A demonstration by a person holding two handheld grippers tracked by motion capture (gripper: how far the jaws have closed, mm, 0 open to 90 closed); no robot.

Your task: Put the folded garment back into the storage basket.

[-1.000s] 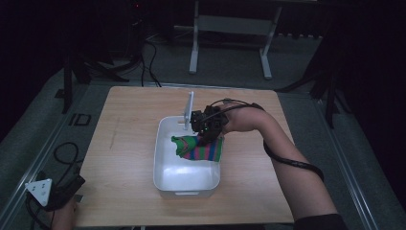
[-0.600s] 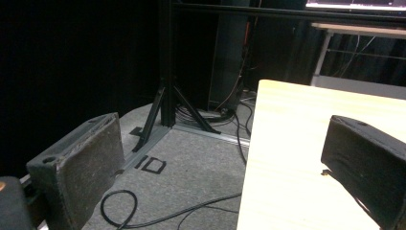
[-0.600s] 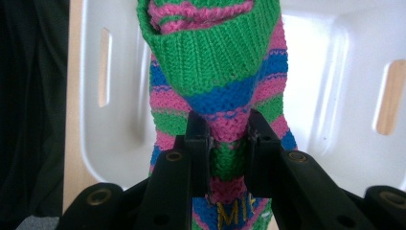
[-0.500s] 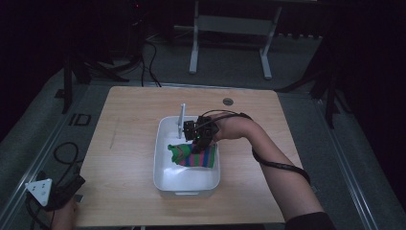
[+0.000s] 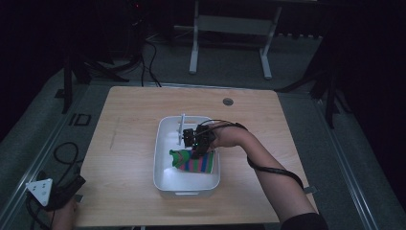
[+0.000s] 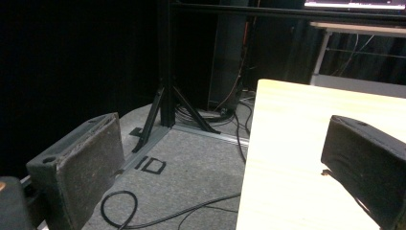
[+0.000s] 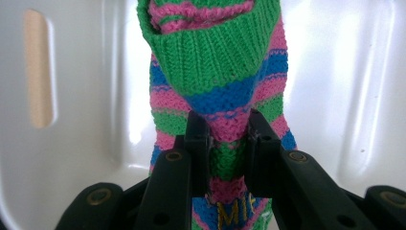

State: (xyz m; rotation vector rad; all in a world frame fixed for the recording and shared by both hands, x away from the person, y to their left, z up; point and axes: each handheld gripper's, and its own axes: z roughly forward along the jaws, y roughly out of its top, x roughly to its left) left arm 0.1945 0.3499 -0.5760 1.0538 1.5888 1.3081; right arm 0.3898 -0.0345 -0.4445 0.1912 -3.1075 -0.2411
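Observation:
A knitted sock point(image 5: 192, 161) striped green, pink and blue lies inside a white plastic bin point(image 5: 160, 163) in the middle of the wooden table. My right gripper point(image 5: 196, 152) is down in the bin, shut on the sock point(image 7: 225, 91), whose fabric is pinched between the two black fingers point(image 7: 197, 134). The green cuff points away from the gripper toward the bin wall. My left gripper point(image 5: 45, 191) is held low off the table's near left corner. Its padded jaws stand wide apart with nothing between them point(image 6: 225, 163).
The bin wall point(image 7: 72, 96) has a slot handle. A grommet hole point(image 5: 228, 101) sits near the table's far edge. Cables point(image 6: 143, 211) and a black stand leg point(image 6: 165, 96) lie on the grey carpet left of the table point(image 6: 297, 143). A white frame point(image 5: 230, 28) stands beyond the table.
My right gripper has carried the sock leftward and down into the bin. The left gripper has stayed put.

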